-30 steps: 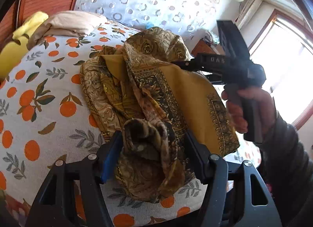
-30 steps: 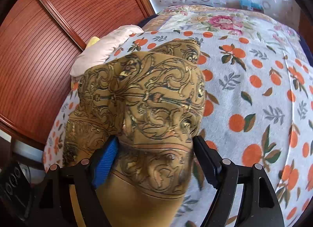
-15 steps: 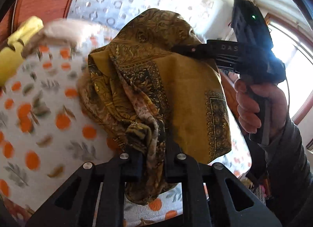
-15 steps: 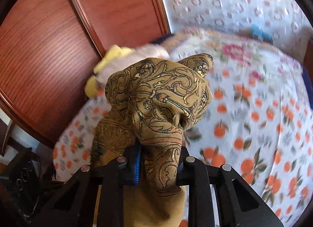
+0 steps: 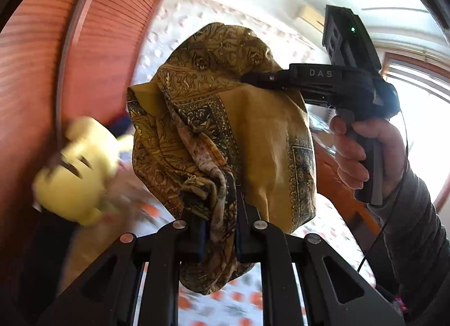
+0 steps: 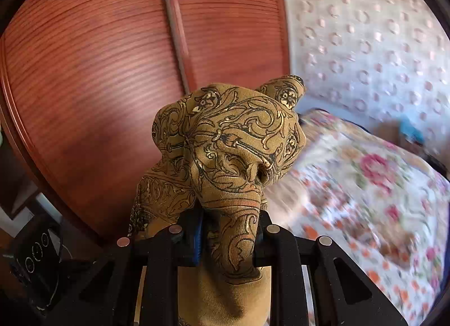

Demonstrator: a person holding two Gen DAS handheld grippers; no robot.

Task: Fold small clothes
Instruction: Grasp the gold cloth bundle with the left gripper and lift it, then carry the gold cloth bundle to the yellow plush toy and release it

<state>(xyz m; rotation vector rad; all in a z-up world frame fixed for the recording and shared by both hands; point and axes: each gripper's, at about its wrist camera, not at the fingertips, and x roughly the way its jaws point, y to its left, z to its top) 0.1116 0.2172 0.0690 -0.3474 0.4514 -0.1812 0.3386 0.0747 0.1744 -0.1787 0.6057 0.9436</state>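
Your left gripper (image 5: 218, 230) clamped on bunched corner of mustard scarf (image 5: 253, 140); cloth hangs in air above bed (image 5: 323, 230), bulk draped between both grippers. Your right gripper (image 6: 229, 237) also closed on gathered scarf fold, fabric ballooning just ahead of fingers. "DAS" printed on right gripper body. Your right hand (image 5: 362, 151) wraps handle, gripper pointing sideways into cloth. Background blurred.

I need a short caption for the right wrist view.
Right gripper shut on a bunched mustard patterned scarf, raised before a wooden wardrobe.
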